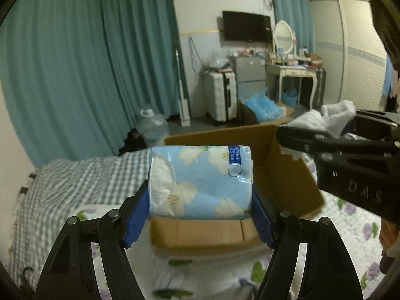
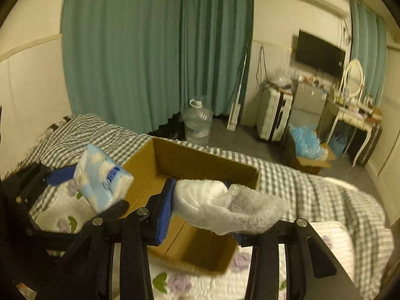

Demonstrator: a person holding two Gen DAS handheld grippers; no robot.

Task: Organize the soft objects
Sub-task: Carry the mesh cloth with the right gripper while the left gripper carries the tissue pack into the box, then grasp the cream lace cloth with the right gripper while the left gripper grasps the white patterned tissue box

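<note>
My left gripper [image 1: 200, 200] is shut on a blue flower-print tissue pack [image 1: 200, 181] and holds it above the open cardboard box [image 1: 287, 175]. The pack also shows in the right wrist view [image 2: 102, 177], left of the box [image 2: 195, 160]. My right gripper [image 2: 200, 207] is shut on a white fluffy cloth [image 2: 225, 207] and holds it over the box. In the left wrist view the right gripper [image 1: 325, 137] comes in from the right with the cloth [image 1: 325, 117].
The box sits on a bed with a grey checked cover [image 2: 312, 187] and a floral blanket [image 2: 75, 205]. Beyond are teal curtains [image 2: 150, 50], a water jug [image 2: 197, 122], a suitcase [image 2: 273, 115] and another box with blue bags [image 2: 307, 150].
</note>
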